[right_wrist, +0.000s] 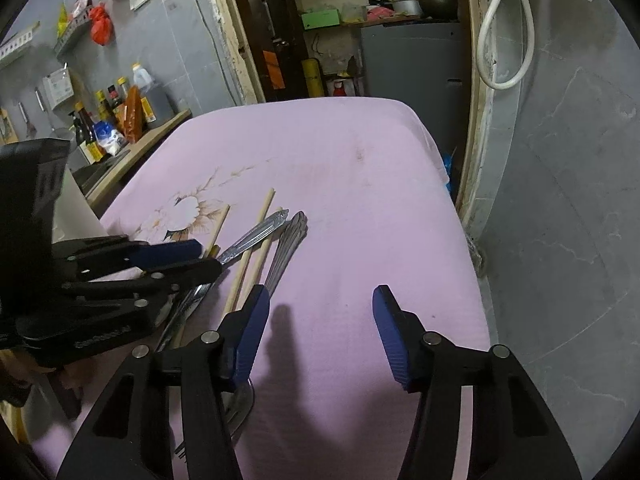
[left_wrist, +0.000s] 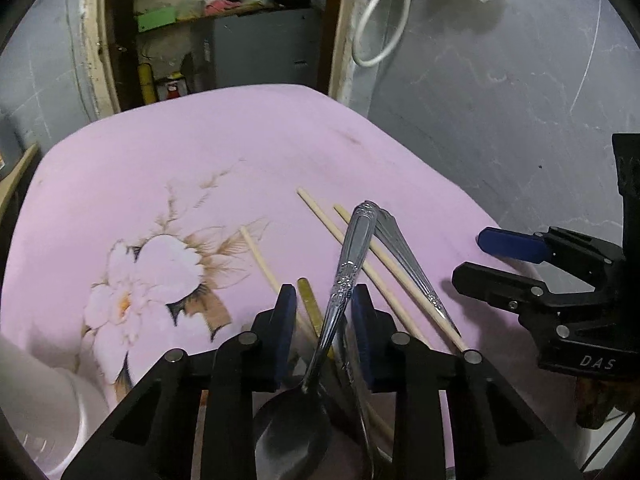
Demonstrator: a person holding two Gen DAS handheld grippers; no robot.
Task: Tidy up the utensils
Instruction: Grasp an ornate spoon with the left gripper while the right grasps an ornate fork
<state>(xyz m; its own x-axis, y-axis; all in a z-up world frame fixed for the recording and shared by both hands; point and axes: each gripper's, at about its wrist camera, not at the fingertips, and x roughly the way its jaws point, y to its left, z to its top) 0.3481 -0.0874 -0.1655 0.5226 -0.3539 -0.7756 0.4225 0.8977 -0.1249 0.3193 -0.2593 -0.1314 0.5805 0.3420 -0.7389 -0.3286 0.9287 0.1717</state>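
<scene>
Your left gripper straddles the spoon handle, unclamped; your right gripper gapes empty. The spoon lies atop chopsticks, centre-near cloth; closing off-centre could drag them along.

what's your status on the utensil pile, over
Left gripper open, fingers straddling the spoon. Right gripper open, empty above the pink cloth. Chopsticks lie crossed under the spoon.

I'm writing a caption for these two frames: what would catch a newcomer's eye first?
First the pale purple cloth with a printed white flower covering the table. Then the heap of utensils at its near edge: an ornate silver spoon between the left gripper fingers, crossed over light wooden chopsticks. The right gripper hangs open over bare cloth.
</scene>
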